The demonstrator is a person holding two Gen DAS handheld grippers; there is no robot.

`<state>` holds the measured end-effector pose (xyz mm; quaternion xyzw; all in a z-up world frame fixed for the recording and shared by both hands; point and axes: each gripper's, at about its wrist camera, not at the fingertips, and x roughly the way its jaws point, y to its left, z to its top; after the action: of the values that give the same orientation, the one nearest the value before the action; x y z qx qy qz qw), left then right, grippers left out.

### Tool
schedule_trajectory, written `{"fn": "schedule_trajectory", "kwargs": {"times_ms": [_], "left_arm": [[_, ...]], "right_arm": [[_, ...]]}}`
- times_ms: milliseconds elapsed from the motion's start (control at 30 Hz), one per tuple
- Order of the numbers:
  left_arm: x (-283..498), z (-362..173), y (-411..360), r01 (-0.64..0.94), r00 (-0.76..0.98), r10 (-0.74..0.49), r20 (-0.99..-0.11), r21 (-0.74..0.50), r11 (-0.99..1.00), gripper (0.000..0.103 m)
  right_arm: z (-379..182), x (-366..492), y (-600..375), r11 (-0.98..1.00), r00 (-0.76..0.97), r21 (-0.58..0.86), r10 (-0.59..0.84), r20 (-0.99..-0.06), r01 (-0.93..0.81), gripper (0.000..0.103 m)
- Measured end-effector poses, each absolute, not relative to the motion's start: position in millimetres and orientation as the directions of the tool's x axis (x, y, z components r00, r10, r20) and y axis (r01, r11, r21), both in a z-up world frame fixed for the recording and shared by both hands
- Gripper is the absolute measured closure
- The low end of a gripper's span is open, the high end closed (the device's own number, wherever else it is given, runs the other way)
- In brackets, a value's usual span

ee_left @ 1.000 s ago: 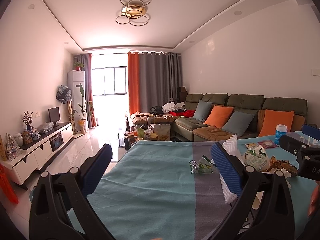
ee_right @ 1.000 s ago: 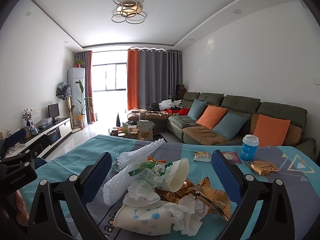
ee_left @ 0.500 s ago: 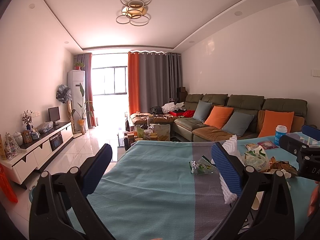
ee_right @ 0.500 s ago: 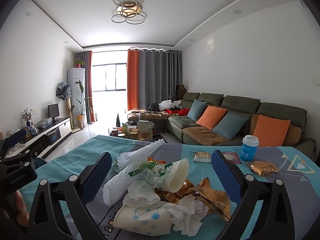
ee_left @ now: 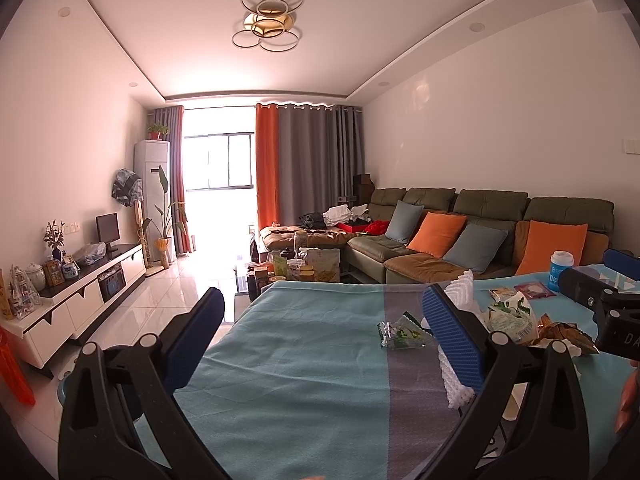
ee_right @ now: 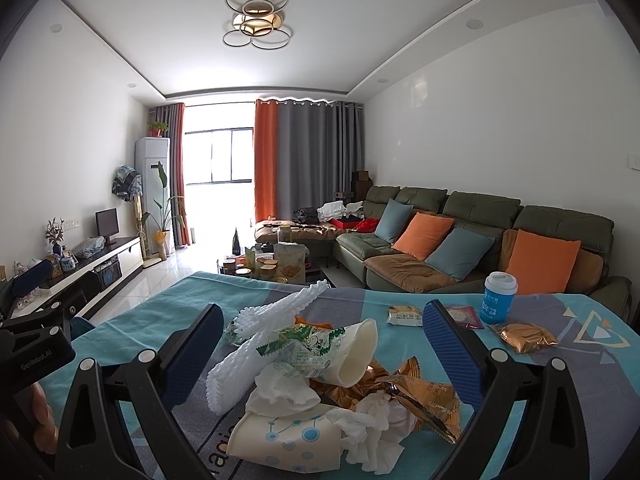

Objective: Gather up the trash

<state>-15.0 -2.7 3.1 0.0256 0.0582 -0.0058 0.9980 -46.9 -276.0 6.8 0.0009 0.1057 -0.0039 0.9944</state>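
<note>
We hold both grippers spread wide — left gripper (ee_left: 324, 332) over bare tablecloth (ee_left: 304, 364), right gripper (ee_right: 320, 348) above the trash pile (ee_right: 320, 384) mid-table, gripping nothing.

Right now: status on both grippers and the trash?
Left gripper open, empty, over bare tablecloth. Right gripper open, empty, facing trash pile. Pile untouched; stray green wrapper sits apart. Nothing blocking.
</note>
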Motion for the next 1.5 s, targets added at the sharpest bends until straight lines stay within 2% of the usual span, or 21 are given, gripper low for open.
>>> {"fn": "schedule_trajectory", "kwargs": {"times_ms": [667, 867, 1100, 1233, 1267, 1400, 1500], "left_arm": [[-9, 0, -9, 0.048, 0.988, -0.041, -0.149, 0.043, 0.998, 0.006], [5, -7, -16, 0.149, 0.963, -0.14, -0.23, 0.02, 0.989, 0.006], [19, -24, -38, 0.365, 0.871, -0.347, -0.348, -0.016, 0.931, 0.006], [29, -34, -54, 0.45, 0.811, -0.423, -0.405, -0.032, 0.893, 0.006], [33, -37, -59, 0.457, 0.798, -0.425, -0.427, -0.03, 0.889, 0.008], [48, -47, -70, 0.491, 0.746, -0.443, -0.497, -0.038, 0.87, 0.028], [62, -55, -77, 0.503, 0.708, -0.445, -0.549, -0.05, 0.863, 0.042]], "right_arm": [[7, -43, -275, 1.0, 0.975, 0.01, -0.002, -0.223, 0.005, 0.007], [1, -34, -280, 0.999, 0.963, 0.036, 0.013, -0.271, -0.003, 0.007], [-13, -10, -297, 0.99, 0.915, 0.129, 0.096, -0.391, -0.049, 0.007], [-19, 2, -300, 0.983, 0.886, 0.169, 0.145, -0.44, -0.077, 0.014], [-20, 4, -299, 0.983, 0.882, 0.161, 0.15, -0.446, -0.086, 0.017], [-18, 9, -291, 0.978, 0.868, 0.155, 0.198, -0.456, -0.142, 0.029], [-16, 16, -288, 0.972, 0.849, 0.16, 0.227, -0.476, -0.17, 0.033]]}}
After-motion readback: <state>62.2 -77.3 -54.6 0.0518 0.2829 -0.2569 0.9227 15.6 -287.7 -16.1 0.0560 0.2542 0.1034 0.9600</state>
